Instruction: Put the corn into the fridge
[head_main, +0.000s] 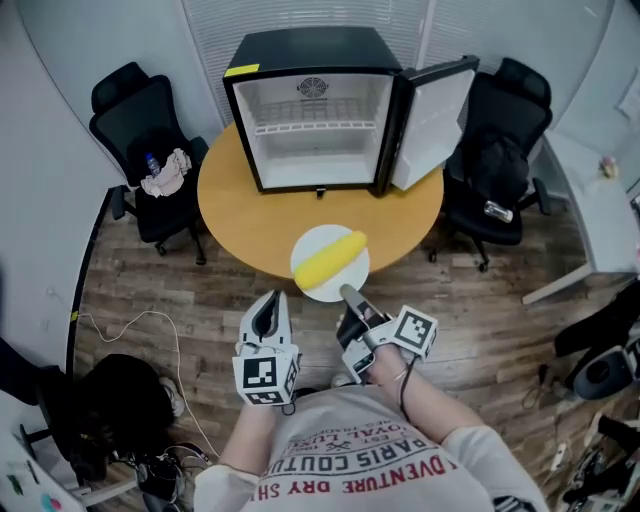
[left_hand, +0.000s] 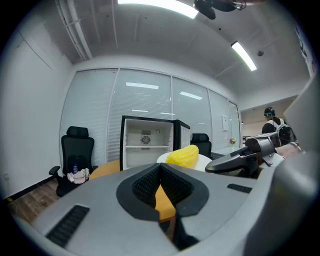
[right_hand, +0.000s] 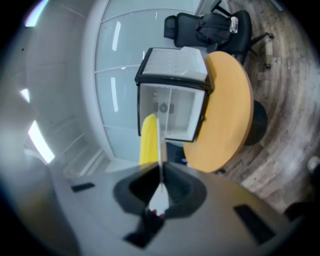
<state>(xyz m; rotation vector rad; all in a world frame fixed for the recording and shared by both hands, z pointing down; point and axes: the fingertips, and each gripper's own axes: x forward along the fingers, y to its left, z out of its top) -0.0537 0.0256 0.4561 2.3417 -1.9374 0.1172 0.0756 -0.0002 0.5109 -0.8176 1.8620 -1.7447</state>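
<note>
At the left, my left gripper (head_main: 270, 305) is closed, its jaws meet with nothing between them. Just beside it, the corn (head_main: 331, 258) lies on a white plate (head_main: 305, 281), which overlaps the near edge of the round desk (head_main: 228, 200) in the head view. My right gripper (head_main: 347, 293) is clamped on the rim of the plate. Behind, on the desk, stands the fridge (head_main: 300, 50), its door (head_main: 432, 125) swung open to the right.

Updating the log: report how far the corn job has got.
Done: the fridge has its door open. In hand: the right hand-held gripper is shut on a plate carrying the corn, short of the fridge. Left: put the corn inside.
</note>
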